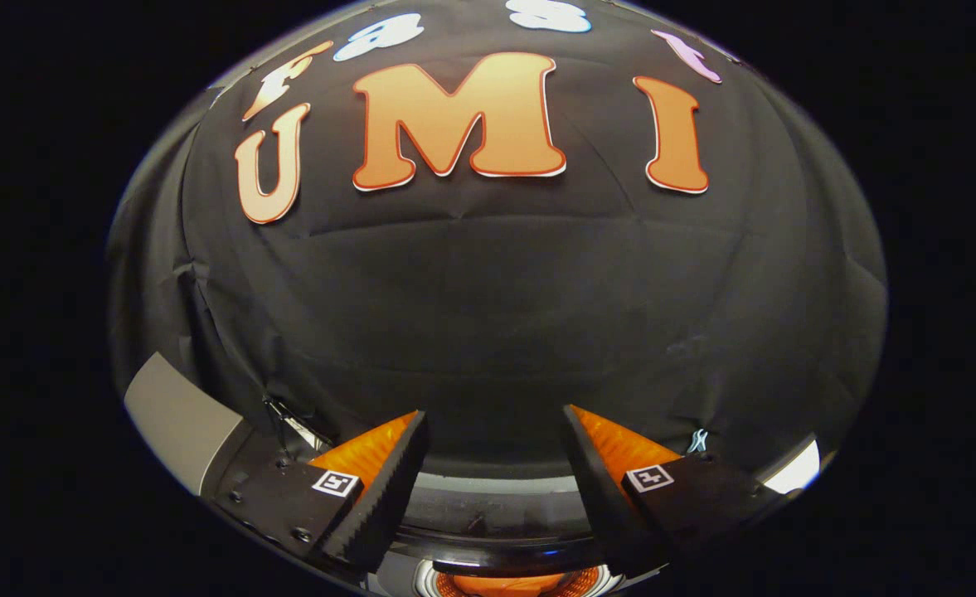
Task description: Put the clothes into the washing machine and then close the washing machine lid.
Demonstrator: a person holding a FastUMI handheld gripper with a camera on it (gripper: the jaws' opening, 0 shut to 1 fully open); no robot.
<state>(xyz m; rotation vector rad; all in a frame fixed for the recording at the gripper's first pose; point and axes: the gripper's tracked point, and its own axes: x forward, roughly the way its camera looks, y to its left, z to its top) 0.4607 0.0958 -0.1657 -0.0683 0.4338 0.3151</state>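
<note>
My gripper [494, 414] is open, with nothing between its fingers, and it points at the black cloth wall. Low between the fingers runs a dark glossy curved edge [496, 531], seemingly the washing machine's raised lid or rim. Below that edge a white ring [425, 580] surrounds something orange and ribbed [521, 584]. I cannot tell whether the orange thing is cloth or a basket. The fingers stand above and apart from it.
A grey flat panel [181, 423] juts out beside the left finger. A pale grey surface [796, 471] peeks out past the right finger. The black cloth wall [496, 290] hangs close ahead.
</note>
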